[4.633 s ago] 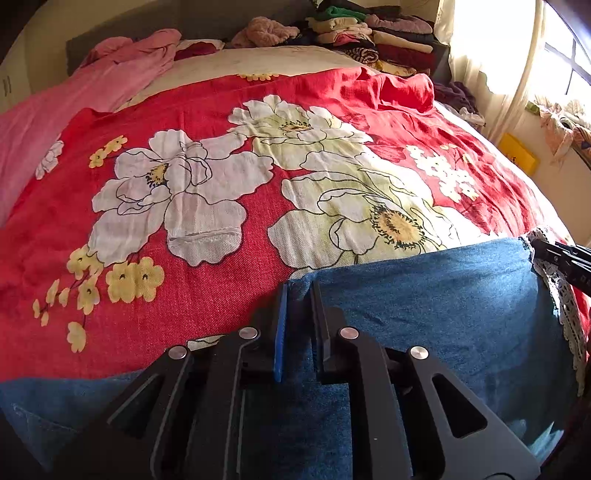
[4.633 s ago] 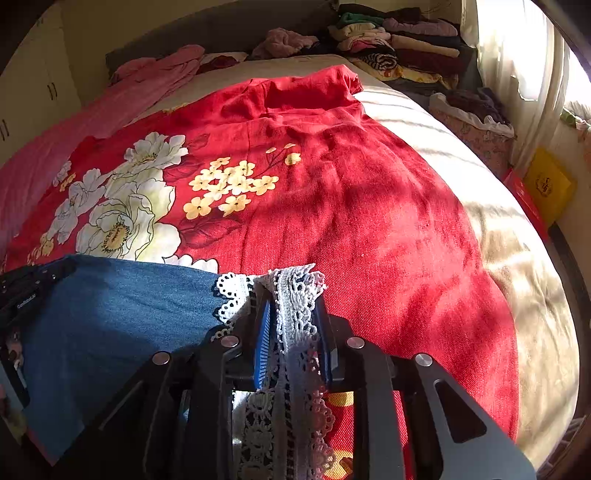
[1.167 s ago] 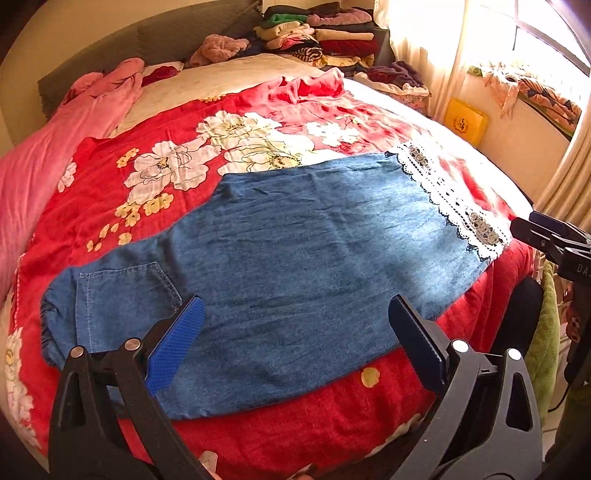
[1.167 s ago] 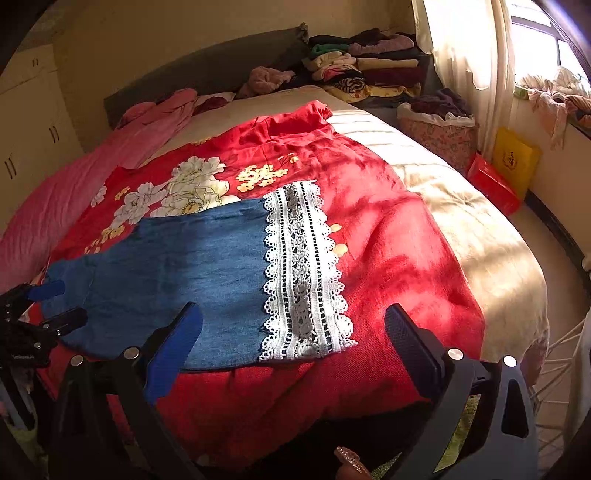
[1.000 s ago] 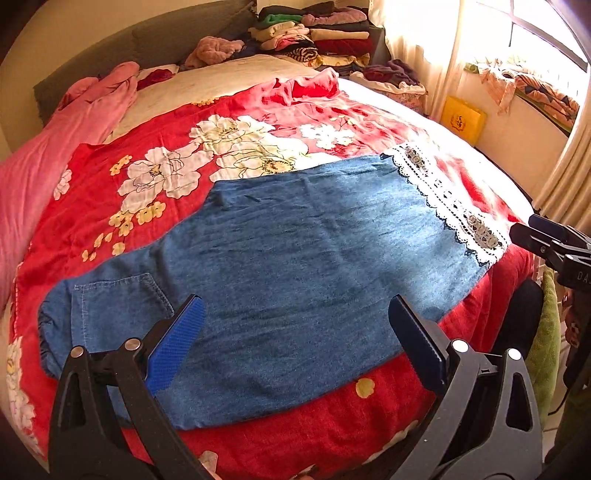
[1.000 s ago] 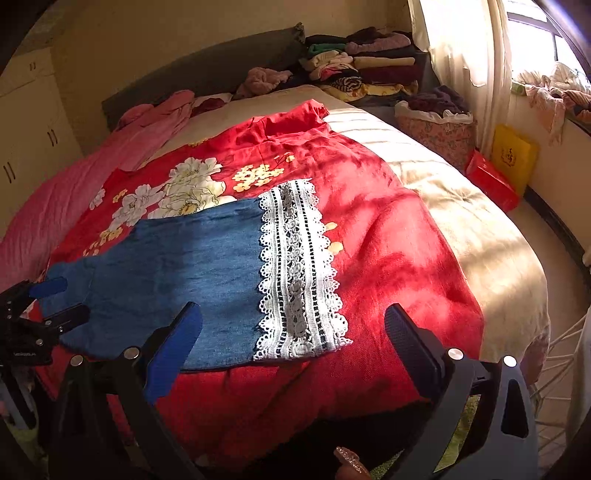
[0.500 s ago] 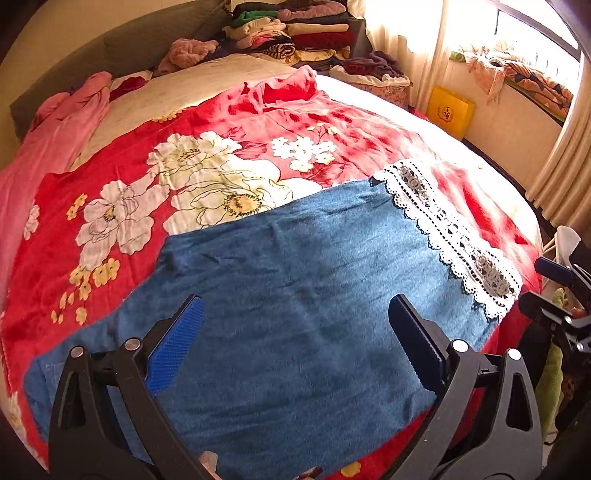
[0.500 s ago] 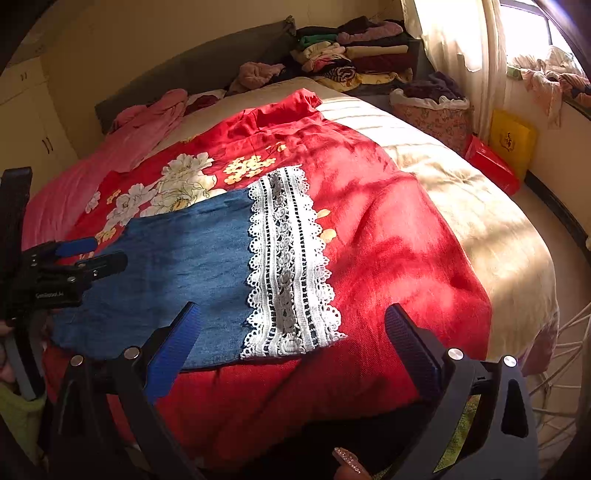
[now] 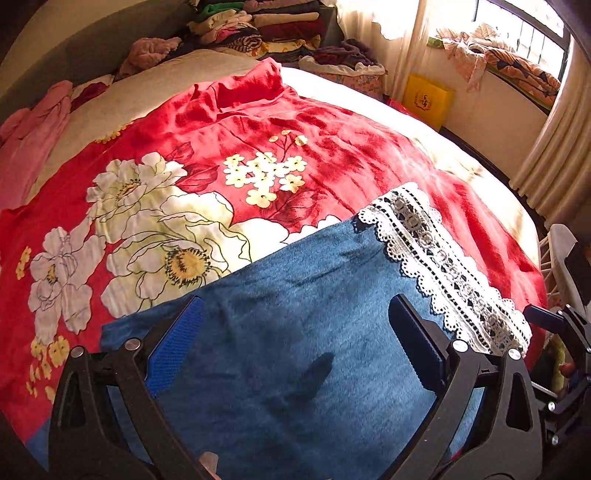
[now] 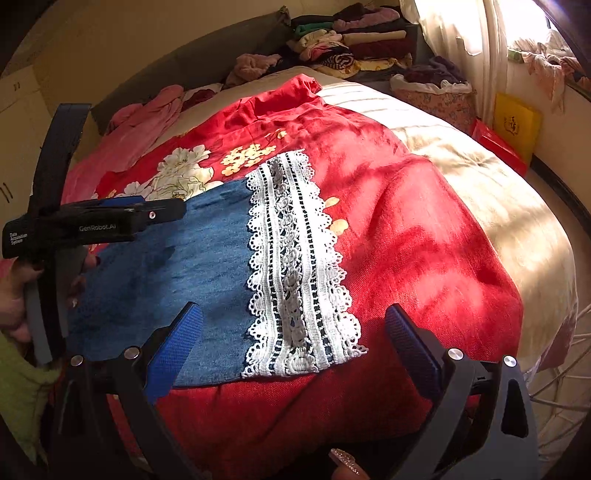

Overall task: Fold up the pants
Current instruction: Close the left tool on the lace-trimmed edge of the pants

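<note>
Blue denim pants [image 9: 295, 332] lie flat on a red floral bedspread [image 9: 207, 155], their white lace hem [image 9: 436, 258] to the right. My left gripper [image 9: 295, 347] hovers open low over the middle of the denim, casting a shadow on it. In the right wrist view the pants [image 10: 184, 258] and lace hem [image 10: 295, 258] lie near the bed's front edge. My right gripper [image 10: 291, 343] is open just in front of the hem's near corner, holding nothing. The left gripper [image 10: 122, 218] shows at the left there, held by a hand [image 10: 22, 288].
Stacked folded clothes [image 9: 266, 26] sit at the head of the bed beside a pink blanket [image 9: 33, 125]. A basket of laundry [image 10: 432, 92], a yellow box [image 10: 517, 122] and a red box [image 10: 498, 144] stand on the floor at the right, under a curtained window [image 9: 517, 37].
Both grippers let go of the pants earlier and stand open. Over the last second the left gripper has moved forward and down over the denim; the right has edged closer to the lace hem.
</note>
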A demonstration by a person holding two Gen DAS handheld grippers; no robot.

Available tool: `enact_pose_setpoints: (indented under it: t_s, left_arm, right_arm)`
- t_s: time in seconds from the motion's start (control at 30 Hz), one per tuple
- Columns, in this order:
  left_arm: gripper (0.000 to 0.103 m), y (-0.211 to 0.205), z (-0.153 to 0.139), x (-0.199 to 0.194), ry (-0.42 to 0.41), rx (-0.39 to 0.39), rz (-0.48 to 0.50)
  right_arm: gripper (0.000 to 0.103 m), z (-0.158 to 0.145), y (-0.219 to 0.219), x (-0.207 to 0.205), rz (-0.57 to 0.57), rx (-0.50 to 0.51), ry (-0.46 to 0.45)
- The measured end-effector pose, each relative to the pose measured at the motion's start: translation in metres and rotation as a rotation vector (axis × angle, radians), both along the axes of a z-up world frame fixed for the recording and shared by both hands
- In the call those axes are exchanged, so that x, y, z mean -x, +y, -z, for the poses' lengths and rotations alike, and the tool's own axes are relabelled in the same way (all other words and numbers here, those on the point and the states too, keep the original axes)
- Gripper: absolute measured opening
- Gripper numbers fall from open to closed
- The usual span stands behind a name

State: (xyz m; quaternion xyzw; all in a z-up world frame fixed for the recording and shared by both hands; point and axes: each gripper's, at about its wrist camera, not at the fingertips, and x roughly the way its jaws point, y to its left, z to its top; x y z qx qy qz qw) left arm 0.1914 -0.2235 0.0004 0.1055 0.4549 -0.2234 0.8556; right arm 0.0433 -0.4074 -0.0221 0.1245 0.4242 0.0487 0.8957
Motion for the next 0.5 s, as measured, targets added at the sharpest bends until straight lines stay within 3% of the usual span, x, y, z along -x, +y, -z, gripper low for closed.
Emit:
enact_pose_setpoints:
  t_s: [0.23,0.37,0.47,0.5]
  left_arm:
    - [0.093,-0.024,0.017,-0.024,0.006,-0.026,0.046]
    - [0.093,-0.041,0.025,-0.032,-0.026,-0.081,0.081]
    - [0.086,-0.052,0.029,-0.033,-0.038,-0.085,0.124]
    - [0.077,-0.055,0.031,-0.034,-0.034,-0.076,0.136]
  right_arm:
    - [0.098,0.01,-0.004,-0.007,0.014,-0.03,0.022]
    - [0.098,0.014,-0.007,-0.012,0.022,-0.052,0.029]
    - [0.098,0.015,-0.009,-0.013,0.03,-0.069,0.02]
    - [0.095,0.015,-0.008,-0.013,0.025,-0.067,0.02]
